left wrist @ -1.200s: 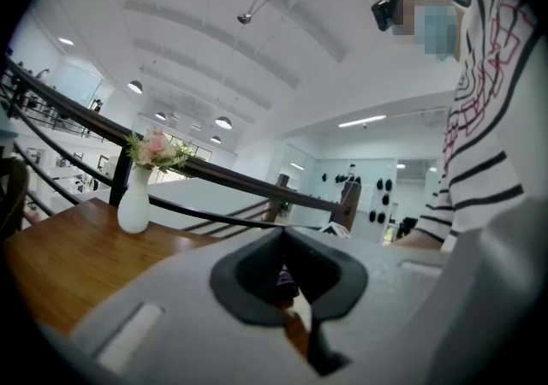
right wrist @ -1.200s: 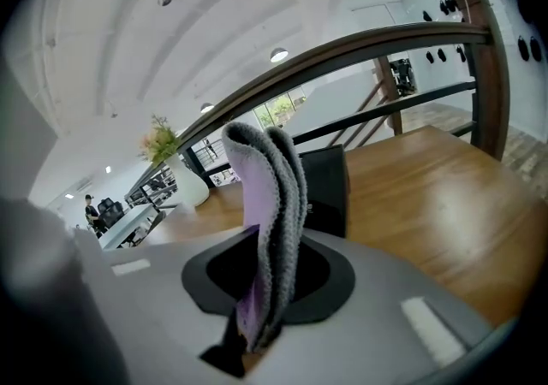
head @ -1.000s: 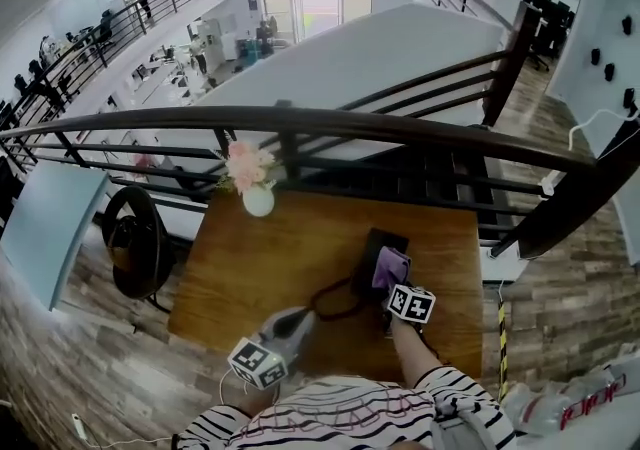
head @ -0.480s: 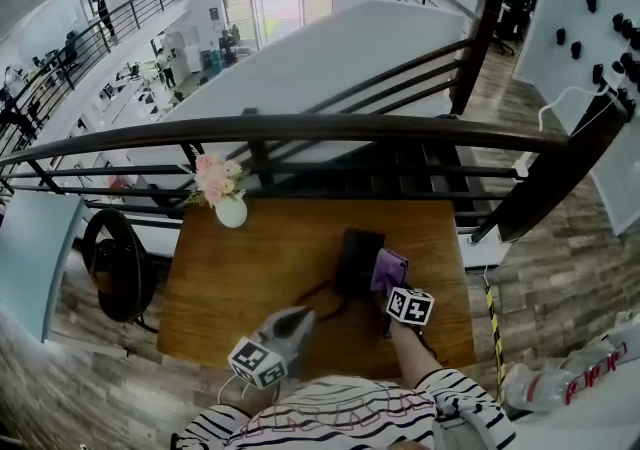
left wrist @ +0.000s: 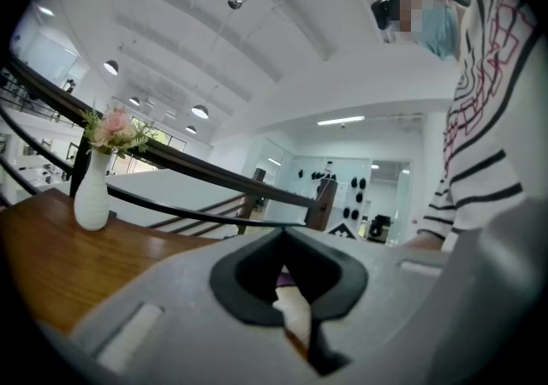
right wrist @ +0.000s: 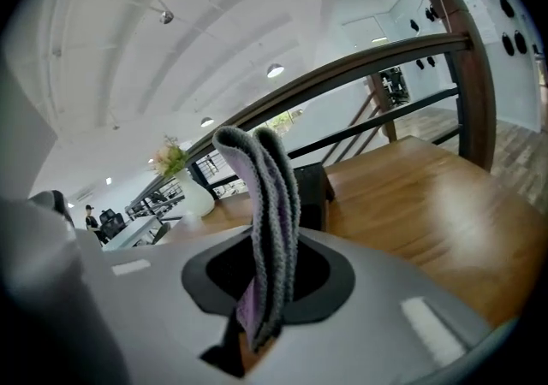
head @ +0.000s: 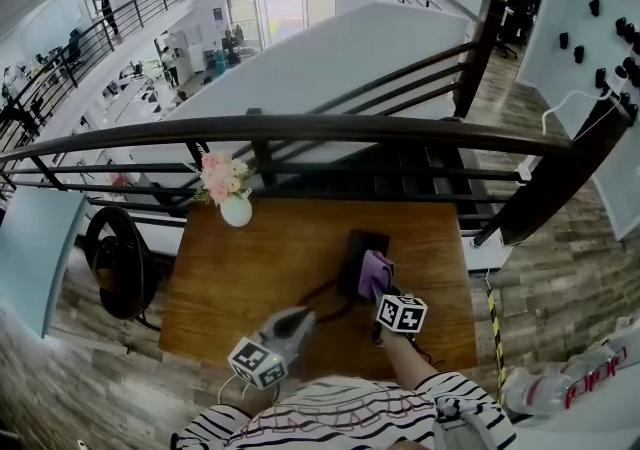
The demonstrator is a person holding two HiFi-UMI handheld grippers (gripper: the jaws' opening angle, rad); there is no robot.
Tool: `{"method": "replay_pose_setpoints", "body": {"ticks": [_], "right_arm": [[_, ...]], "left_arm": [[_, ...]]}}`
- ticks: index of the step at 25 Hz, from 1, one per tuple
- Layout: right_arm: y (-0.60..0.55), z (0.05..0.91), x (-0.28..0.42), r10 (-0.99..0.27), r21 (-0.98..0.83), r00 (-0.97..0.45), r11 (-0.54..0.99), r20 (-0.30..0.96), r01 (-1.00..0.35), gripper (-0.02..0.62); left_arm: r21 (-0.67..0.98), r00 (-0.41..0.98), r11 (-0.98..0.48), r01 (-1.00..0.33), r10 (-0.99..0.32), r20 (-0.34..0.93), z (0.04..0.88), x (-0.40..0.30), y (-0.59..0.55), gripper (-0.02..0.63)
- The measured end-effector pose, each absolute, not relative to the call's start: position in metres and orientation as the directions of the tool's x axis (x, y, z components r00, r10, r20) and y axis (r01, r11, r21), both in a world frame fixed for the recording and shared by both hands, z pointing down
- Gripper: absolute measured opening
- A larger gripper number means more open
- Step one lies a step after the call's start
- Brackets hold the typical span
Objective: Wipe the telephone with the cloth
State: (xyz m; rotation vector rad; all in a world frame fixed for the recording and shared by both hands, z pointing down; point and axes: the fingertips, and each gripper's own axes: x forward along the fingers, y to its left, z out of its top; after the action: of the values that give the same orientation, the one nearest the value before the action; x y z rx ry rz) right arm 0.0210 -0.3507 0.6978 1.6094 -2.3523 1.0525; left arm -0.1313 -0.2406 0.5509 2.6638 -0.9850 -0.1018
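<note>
Now, right gripper pinching the cloth over the phone, drag it flat and lightly; left gripper rests closed, empty.

One tabletop carries one black telephone, one purple cloth, one dark cord and one white vase with one bunch of pink flowers. There are two tongs, the left tongs and the right tongs, held by one person.
</note>
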Motion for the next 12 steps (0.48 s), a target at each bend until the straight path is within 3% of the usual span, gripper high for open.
{"method": "replay_pose_setpoints", "body": {"ticks": [12], "right_arm": [[-0.344,0.721,-0.063,-0.667,-0.498,-0.561,0.314,0.490,-0.808,0.060]], "left_arm": [[0.297,0.646,-0.605,-0.739,-0.761,0.058,0.548,-0.185,-0.219,-0.002]]}}
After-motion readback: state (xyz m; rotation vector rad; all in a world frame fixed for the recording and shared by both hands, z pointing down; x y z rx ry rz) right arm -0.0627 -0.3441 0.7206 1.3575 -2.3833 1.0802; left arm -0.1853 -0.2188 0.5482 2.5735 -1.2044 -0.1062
